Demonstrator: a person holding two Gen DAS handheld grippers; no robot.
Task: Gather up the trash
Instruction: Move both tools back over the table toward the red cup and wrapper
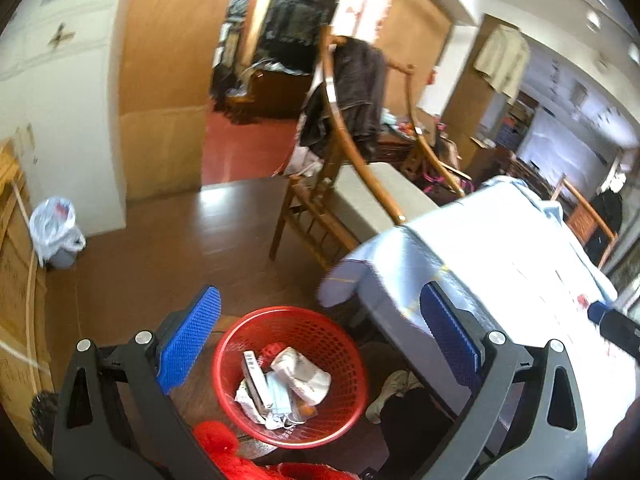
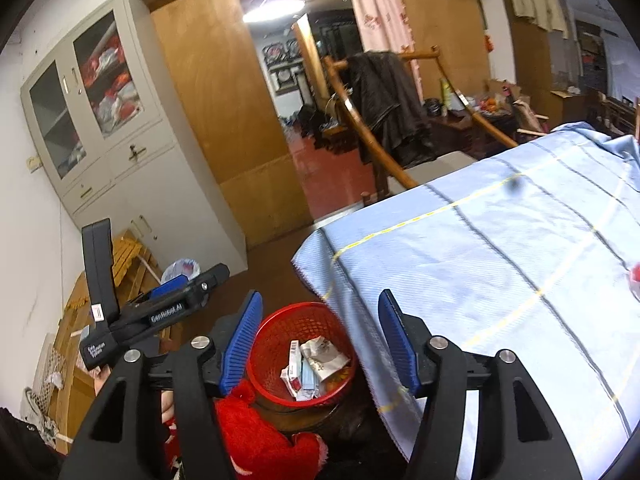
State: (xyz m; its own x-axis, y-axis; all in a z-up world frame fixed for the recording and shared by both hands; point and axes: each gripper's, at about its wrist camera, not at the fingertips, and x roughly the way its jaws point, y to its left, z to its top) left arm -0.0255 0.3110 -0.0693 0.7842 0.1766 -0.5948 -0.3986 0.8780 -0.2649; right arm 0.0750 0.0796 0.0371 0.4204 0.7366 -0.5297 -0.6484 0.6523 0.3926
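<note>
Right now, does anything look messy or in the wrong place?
Nothing is spilled: the trash sits inside the red basket on the floor beside the table's blue cloth. One small red-and-white scrap lies on the cloth, near its right edge.

Red plastic mesh basket (image 2: 301, 356) holds crumpled paper; woven blue cloth (image 2: 500, 264) looks matt; floor (image 1: 168, 248) seems glossy wood.

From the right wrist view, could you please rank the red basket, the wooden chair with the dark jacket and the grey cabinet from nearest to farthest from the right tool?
1. Red basket, just beyond the right tool, on the floor.
2. Wooden chair, behind the table, centre.
3. Grey cabinet, against the left wall; close to the chair in depth, so this order is uncertain.
</note>
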